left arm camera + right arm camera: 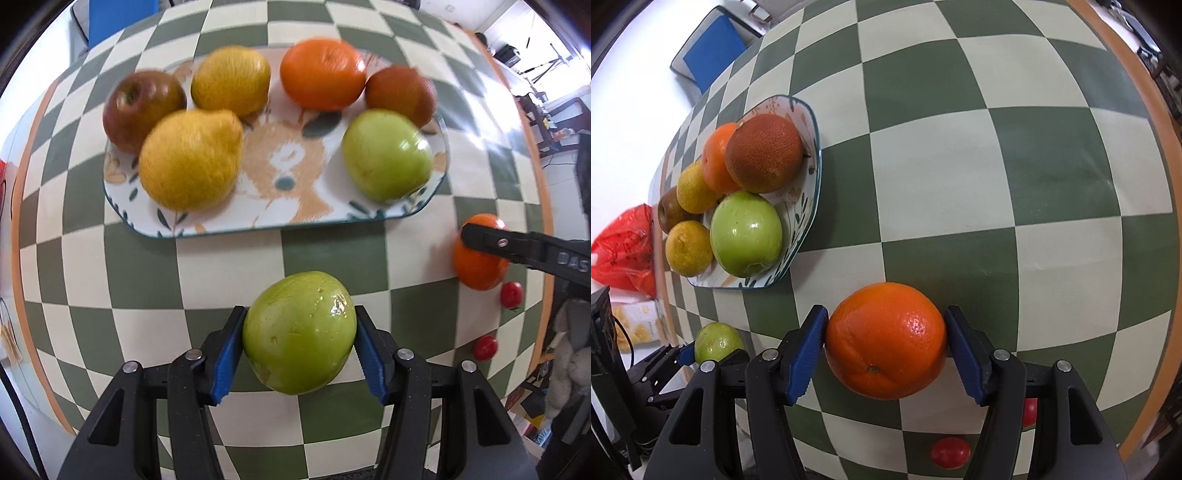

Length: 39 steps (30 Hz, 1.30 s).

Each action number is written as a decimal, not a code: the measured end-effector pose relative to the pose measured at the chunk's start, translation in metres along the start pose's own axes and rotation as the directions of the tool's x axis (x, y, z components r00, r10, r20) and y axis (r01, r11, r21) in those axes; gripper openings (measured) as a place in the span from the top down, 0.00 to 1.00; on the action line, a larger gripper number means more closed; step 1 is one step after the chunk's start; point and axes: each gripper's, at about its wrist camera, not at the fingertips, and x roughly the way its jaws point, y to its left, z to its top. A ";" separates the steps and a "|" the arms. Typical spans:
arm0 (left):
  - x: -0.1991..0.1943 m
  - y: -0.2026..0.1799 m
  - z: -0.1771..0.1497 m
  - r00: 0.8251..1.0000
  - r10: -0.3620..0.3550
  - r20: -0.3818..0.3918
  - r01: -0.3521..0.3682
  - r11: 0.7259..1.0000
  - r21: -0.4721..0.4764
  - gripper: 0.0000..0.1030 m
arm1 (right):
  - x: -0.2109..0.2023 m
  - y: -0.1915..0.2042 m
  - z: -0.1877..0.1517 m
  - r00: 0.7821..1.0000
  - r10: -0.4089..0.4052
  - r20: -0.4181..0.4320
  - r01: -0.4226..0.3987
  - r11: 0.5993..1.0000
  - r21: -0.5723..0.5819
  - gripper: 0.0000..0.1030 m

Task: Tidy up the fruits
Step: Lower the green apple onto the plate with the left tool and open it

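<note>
Fruits are split between a patterned plate [258,218] and the two grippers above a green-and-cream checkered table [229,273]. The plate holds six pieces: a red apple [142,109], two lemons [190,160] [232,81], an orange [322,74], a brownish-red fruit [400,94] and a green apple [386,155]. The left gripper [300,349] is clamped on a second green apple [299,332], its blue pads pressed against both sides of the fruit, on the near side of the plate. The right gripper [885,350] is clamped on a second orange [885,339] in the same way, well to the right of the plate. In the left wrist view, one black finger of the right gripper crosses that orange. Two small red tomatoes [511,294] [485,348] lie on the table close to the right gripper. A red plastic bag [626,254] sits off the table's left edge, and a blue-seated chair [714,50] stands at the far end.
</note>
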 end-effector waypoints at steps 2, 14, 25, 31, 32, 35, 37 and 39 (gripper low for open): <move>-0.016 0.000 0.004 0.999 -0.024 0.021 0.024 1.000 0.005 0.47 | -0.001 -0.005 0.000 1.000 0.027 -0.002 -0.027 0.999 0.024 0.35; -0.066 0.012 0.085 0.988 -0.124 0.097 0.130 0.989 -0.068 0.47 | -0.046 0.008 0.030 0.965 0.240 0.100 -0.249 0.965 0.087 0.35; -0.021 0.015 0.114 0.994 -0.095 -0.046 0.090 0.990 -0.108 0.47 | -0.064 0.073 0.132 0.970 0.167 0.179 -0.166 0.986 -0.024 0.35; -0.013 0.022 0.113 0.994 -0.093 -0.062 0.084 0.986 -0.142 0.46 | -0.036 0.094 0.163 0.982 0.161 0.104 -0.154 0.986 -0.069 0.35; -0.013 0.023 0.114 0.994 -0.097 -0.054 0.089 0.985 -0.146 0.43 | -0.030 0.095 0.164 0.984 0.157 0.088 -0.151 0.986 -0.073 0.35; -0.017 0.026 0.114 0.993 -0.113 -0.035 0.107 0.983 -0.147 0.24 | -0.016 0.092 0.166 0.985 0.161 0.056 -0.157 0.985 -0.066 0.35; -0.021 0.029 0.113 0.992 -0.126 -0.025 0.121 0.980 -0.159 0.19 | -0.008 0.089 0.166 0.985 0.169 0.021 -0.168 0.984 -0.065 0.34; -0.025 0.032 0.111 0.992 -0.123 -0.014 0.119 0.979 -0.166 0.14 | -0.007 0.087 0.166 0.984 0.177 0.022 -0.175 0.983 -0.063 0.34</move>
